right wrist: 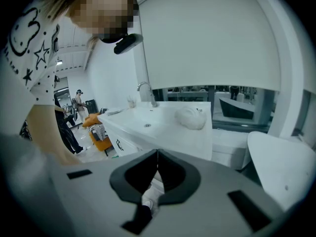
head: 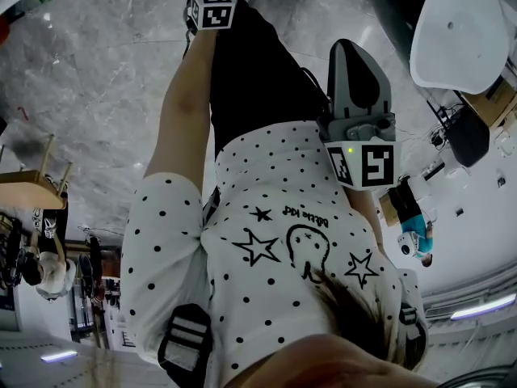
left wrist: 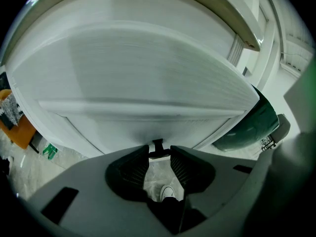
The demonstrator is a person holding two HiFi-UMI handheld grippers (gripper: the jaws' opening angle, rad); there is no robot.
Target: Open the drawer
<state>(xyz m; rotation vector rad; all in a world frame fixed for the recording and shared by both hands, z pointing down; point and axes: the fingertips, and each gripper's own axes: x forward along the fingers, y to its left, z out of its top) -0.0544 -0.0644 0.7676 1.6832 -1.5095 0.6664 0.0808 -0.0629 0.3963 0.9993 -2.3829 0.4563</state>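
The white drawer front (left wrist: pixel 148 83) fills the left gripper view, very close. Its small black handle (left wrist: pixel 157 145) sits right between the tips of my left gripper (left wrist: pixel 159 153), and the jaws are closed on it with a narrow gap left behind the tips. In the head view the left arm reaches far out, and only the left gripper's marker cube (head: pixel 214 8) shows; the drawer is hidden there. My right gripper (head: pixel 353 51) is held back near the body. Its jaws meet at the tips (right wrist: pixel 157 154) with nothing between them.
A white washbasin counter (right wrist: pixel 163 125) with a tap (right wrist: pixel 145 90) and a white bundle (right wrist: pixel 190 117) lies ahead of the right gripper. A dark green rounded body (left wrist: pixel 256 122) stands right of the drawer. Grey marble floor (head: pixel 97 95) and a wooden stool (head: pixel 36 176) are below.
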